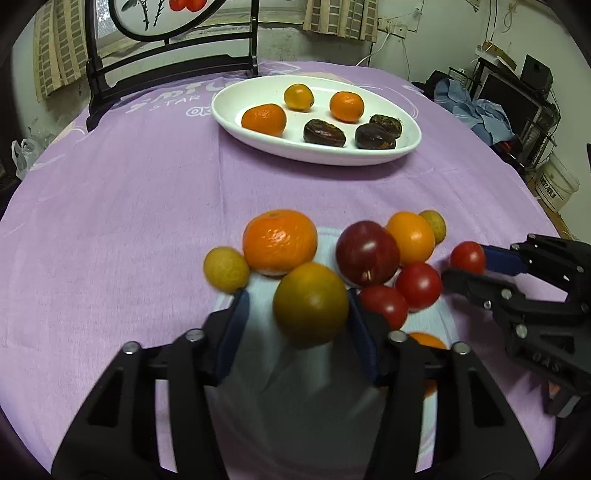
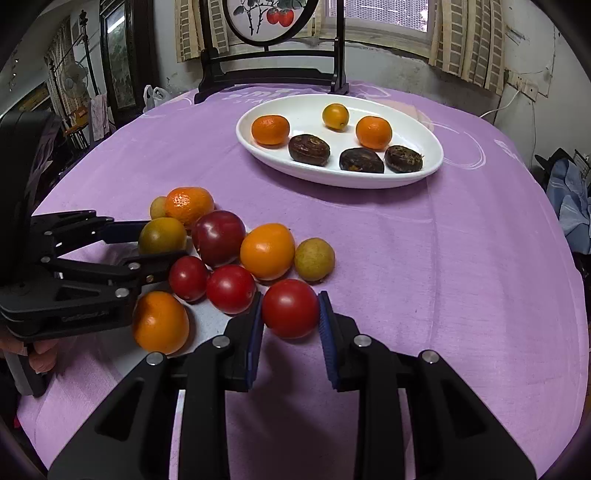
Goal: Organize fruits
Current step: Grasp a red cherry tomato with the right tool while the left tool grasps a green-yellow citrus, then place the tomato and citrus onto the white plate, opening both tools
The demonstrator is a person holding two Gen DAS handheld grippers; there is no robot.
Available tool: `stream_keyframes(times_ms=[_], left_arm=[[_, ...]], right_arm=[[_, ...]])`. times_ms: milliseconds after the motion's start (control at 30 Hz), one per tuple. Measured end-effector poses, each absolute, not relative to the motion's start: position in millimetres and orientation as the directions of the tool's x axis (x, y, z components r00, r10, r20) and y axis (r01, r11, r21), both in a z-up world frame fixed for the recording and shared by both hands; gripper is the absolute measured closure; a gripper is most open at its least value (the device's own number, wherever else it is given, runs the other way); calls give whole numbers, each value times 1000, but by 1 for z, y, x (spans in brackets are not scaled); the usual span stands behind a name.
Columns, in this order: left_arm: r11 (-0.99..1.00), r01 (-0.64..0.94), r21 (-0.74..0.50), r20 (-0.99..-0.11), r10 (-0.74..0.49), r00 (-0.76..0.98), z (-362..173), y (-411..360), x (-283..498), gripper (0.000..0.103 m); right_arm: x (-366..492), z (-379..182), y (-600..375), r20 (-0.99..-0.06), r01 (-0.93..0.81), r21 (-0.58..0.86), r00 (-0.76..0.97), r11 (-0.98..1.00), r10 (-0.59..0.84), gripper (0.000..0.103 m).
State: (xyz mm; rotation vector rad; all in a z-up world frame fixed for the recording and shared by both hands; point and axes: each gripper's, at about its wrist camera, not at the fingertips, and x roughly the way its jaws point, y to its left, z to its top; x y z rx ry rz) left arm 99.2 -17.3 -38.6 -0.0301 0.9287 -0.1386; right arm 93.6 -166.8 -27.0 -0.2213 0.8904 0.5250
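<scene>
A pile of loose fruit lies on the purple cloth: a mandarin point(image 1: 279, 242), a dark red plum point(image 1: 367, 253), an orange point(image 1: 410, 237), red tomatoes point(image 1: 418, 285) and small yellow-green fruits point(image 1: 226, 269). My left gripper point(image 1: 297, 306) stands around a greenish-orange fruit point(image 1: 311, 304); its right pad touches it and the left pad stands apart. It also shows in the right wrist view point(image 2: 162, 236). My right gripper point(image 2: 290, 310) is shut on a red tomato point(image 2: 290, 308), which also shows in the left wrist view point(image 1: 467, 257). A white oval plate point(image 1: 236, 99) behind holds three orange fruits and three dark brown ones.
A dark wooden stand with a round painted panel point(image 2: 273, 22) stands at the table's far edge. The plate point(image 2: 432, 147) sits beyond the pile. An orange point(image 2: 160, 321) lies under the left gripper's body. Clutter, a bucket and shelves stand off the table's right side point(image 1: 517, 103).
</scene>
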Motion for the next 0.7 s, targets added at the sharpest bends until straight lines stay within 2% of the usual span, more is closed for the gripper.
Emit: stream_keyframes(times_ms=[33, 267, 433, 700], left_arm=[[987, 122, -102, -793, -155, 589, -39, -18, 100, 65], [985, 126, -120, -796, -171, 580, -36, -16, 93, 65], [978, 165, -129, -763, -204, 613, -10, -24, 82, 65], [973, 180, -147, -709, -231, 667, 41, -27, 99, 65]], right_arm=[[94, -27, -167, -785, -521, 32, 515, 853, 344, 74], [96, -25, -172, -780, -504, 37, 526, 863, 340, 74], [97, -16, -181, -749, -484, 77, 549, 872, 371, 74], [93, 42, -195, -583, -453, 155, 676, 878, 451, 74]])
